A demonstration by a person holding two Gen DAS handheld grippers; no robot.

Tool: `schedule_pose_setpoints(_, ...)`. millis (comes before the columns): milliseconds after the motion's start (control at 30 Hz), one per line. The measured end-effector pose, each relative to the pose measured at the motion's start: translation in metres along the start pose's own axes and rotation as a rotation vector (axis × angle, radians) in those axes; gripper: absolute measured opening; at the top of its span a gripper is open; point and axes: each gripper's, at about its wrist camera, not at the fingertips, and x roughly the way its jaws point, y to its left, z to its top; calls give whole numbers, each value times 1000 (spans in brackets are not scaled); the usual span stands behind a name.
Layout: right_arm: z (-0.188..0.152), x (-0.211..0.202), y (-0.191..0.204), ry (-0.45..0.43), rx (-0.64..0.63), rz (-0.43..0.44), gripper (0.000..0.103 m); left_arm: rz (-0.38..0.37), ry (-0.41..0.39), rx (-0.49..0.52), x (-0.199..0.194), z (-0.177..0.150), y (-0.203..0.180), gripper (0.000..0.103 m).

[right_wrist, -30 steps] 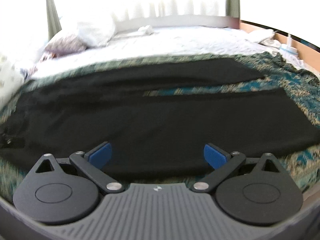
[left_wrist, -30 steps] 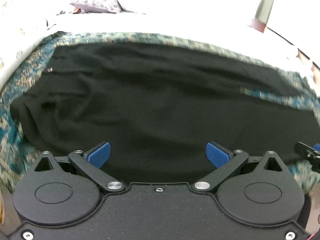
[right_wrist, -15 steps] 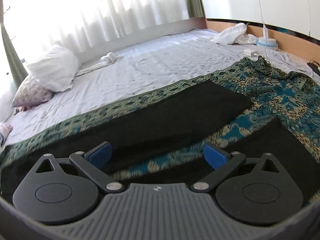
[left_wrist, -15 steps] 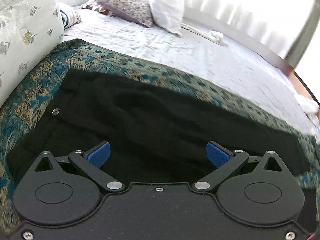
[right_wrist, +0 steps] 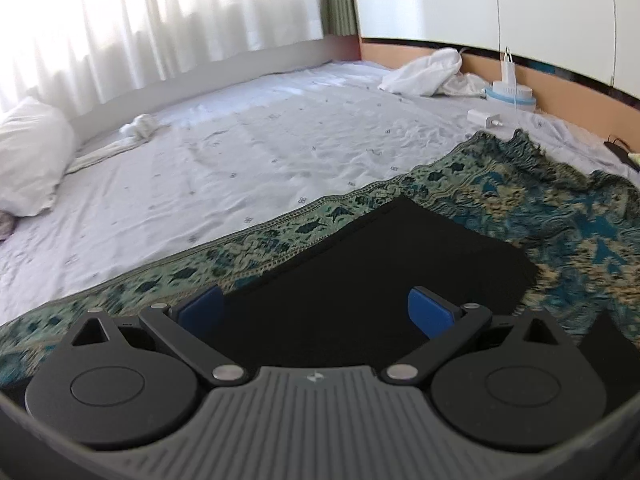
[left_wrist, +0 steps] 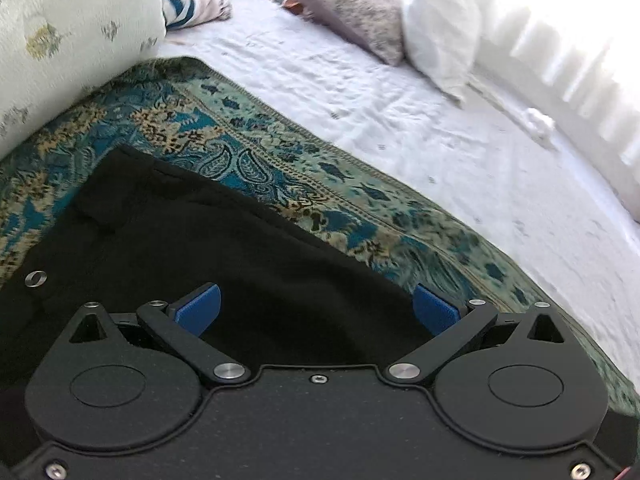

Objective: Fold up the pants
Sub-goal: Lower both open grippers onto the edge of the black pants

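Black pants (left_wrist: pixel 208 240) lie flat on a teal patterned blanket (left_wrist: pixel 280 168) on the bed. The left wrist view shows the waist end, with a metal button (left_wrist: pixel 35 279) at the left. My left gripper (left_wrist: pixel 316 310) is open and empty, low over the waist's far edge. The right wrist view shows the far leg's cuff end (right_wrist: pixel 420 256); a piece of the near leg (right_wrist: pixel 608 352) shows at the lower right. My right gripper (right_wrist: pixel 314 314) is open and empty, low over the far leg near its cuff.
A white sheet (right_wrist: pixel 260 152) covers the bed beyond the blanket (right_wrist: pixel 560 216). Pillows (left_wrist: pixel 400 12) and a floral cushion (left_wrist: pixel 60 40) lie at the head end. A white cloth heap (right_wrist: pixel 428 74), a round white device (right_wrist: pixel 510 94) and a charger (right_wrist: pixel 484 118) sit by the far wall.
Both grippers have moved forward and apart over the pants: the left toward the waist's far edge, the right toward the far leg's cuff. Both stay open.
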Motion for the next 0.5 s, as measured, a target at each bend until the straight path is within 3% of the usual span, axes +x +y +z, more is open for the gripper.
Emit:
schedule_pose_setpoints(333, 0, 102, 2, 120, 222, -13, 103, 116, 17, -89, 77, 3, -18, 103)
schedule_pose_setpoints(500, 1, 128, 12, 122, 232, -48, 103, 180, -43, -53, 89, -2, -26, 103)
